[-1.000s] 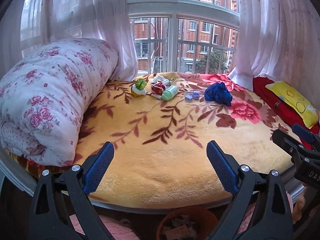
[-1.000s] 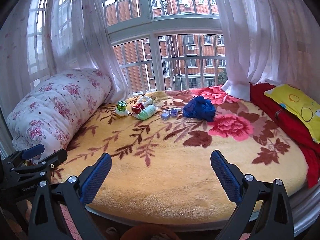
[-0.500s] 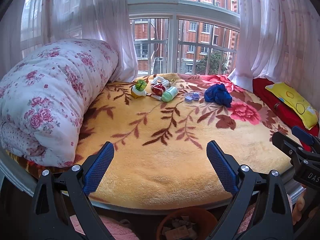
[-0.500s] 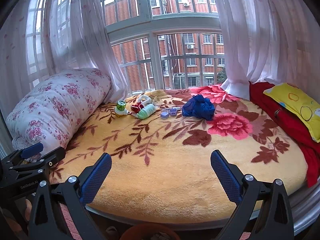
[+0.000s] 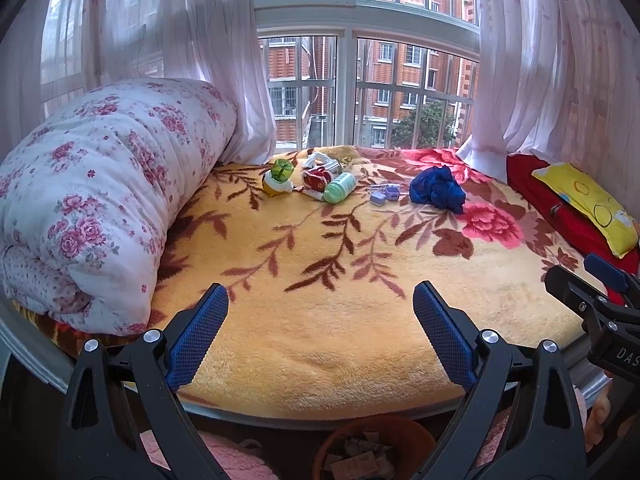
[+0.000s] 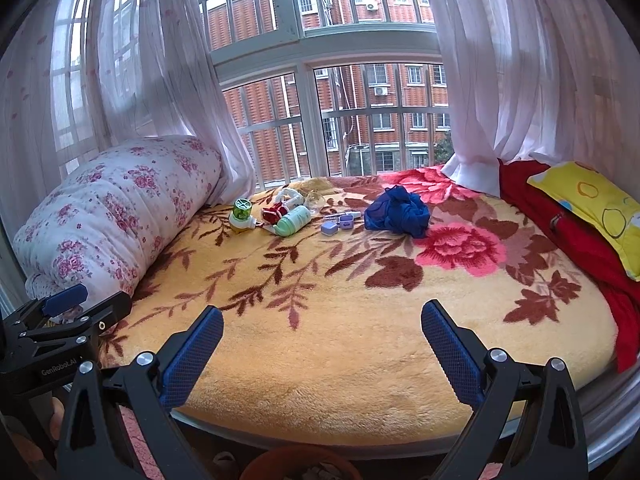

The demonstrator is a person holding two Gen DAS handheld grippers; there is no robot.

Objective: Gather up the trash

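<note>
- the left gripper hangs at the near edge of the round bed, its jaws spread wide with nothing between the blue pads; the reading is that it is held back where the whole bed can be surveyed.
- the right gripper sits alongside at the same near edge, likewise parted and carrying nothing.
- the trash lies in a cluster at the far edge of the bed, below the window: a green-capped bottle, a red-and-white wrapper, a pale green bottle lying on its side and touching the wrapper, and two small lilac boxes just beside them.
- a crumpled blue cloth rests to the right of the boxes; whether it counts as trash cannot be told.
- an orange-brown basket stands on the floor just below the near edge, scraps of paper visible inside; it is judged to be the collecting bin, set where both grippers can drop into it.
- a rolled floral quilt fills the left edge and a yellow pillow on red bedding the right edge, both well apart from the cluster.
- judgement: the cluster is well apart from both grippers, so any pick calls for a long reach across the blanket; the bottle on its side may roll on the plush pile.
</note>
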